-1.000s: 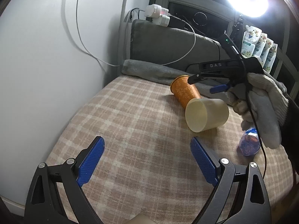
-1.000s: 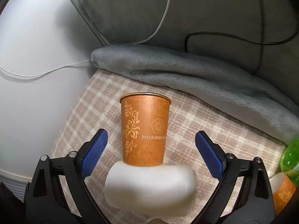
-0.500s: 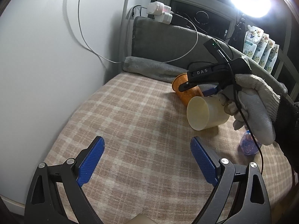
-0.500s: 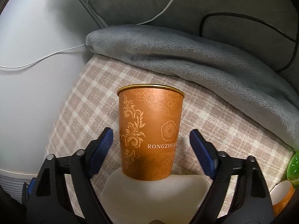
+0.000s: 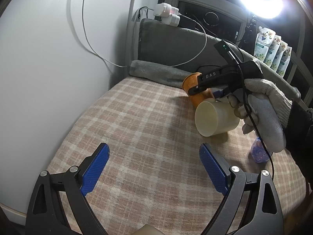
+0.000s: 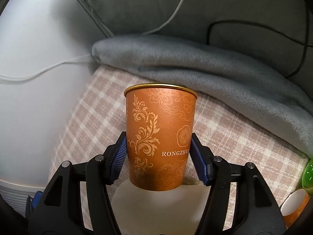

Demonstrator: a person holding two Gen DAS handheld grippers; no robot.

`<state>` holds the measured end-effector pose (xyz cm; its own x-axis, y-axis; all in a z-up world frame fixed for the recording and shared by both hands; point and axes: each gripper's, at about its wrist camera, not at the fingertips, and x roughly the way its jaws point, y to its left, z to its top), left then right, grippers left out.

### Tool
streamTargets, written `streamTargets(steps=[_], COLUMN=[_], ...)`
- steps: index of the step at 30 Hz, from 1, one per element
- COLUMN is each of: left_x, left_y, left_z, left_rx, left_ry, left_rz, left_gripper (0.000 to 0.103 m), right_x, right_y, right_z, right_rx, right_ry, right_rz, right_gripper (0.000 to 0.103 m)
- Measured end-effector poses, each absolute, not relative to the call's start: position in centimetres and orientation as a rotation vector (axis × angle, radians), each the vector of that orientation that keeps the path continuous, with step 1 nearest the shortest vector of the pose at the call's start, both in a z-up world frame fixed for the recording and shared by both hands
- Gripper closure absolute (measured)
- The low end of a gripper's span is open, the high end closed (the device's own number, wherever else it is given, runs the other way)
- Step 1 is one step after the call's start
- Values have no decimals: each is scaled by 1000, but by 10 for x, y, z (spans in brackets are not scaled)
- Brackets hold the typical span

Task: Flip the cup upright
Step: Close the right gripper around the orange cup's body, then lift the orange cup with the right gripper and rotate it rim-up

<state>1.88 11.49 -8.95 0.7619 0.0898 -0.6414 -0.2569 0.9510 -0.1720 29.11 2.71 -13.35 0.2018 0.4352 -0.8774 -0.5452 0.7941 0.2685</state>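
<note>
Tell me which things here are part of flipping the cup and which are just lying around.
Part of the job:
- orange paper cup, lying on its side
- right gripper, closed on the cup's sides
- cream plastic cup, on its side against the orange one

Lying about:
- left gripper, open and empty
- grey blanket
- white cable
- green bottle
- snack pouches

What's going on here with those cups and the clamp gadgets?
A person in knit gloves holds a two-finger gripper in each hand over a plaid-covered surface. The right gripper has its blue pads pressed on both sides of an orange paper cup lying on its side. A cream plastic cup lies on its side next to it. The left gripper hangs open over bare cloth, holding nothing.
</note>
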Motion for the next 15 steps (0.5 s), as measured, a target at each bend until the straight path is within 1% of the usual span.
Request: streamTargets(steps=[15], left_x=[15], left_y=[93], left_z=[-79], left_rx=[-230], left_ry=[654], left_rz=[158], left_gripper=[10], right_x=[266], right_y=[-24], right_z=[-66], right_rx=[10], right_ry=[1033], right_rz=[725], right_gripper=[39])
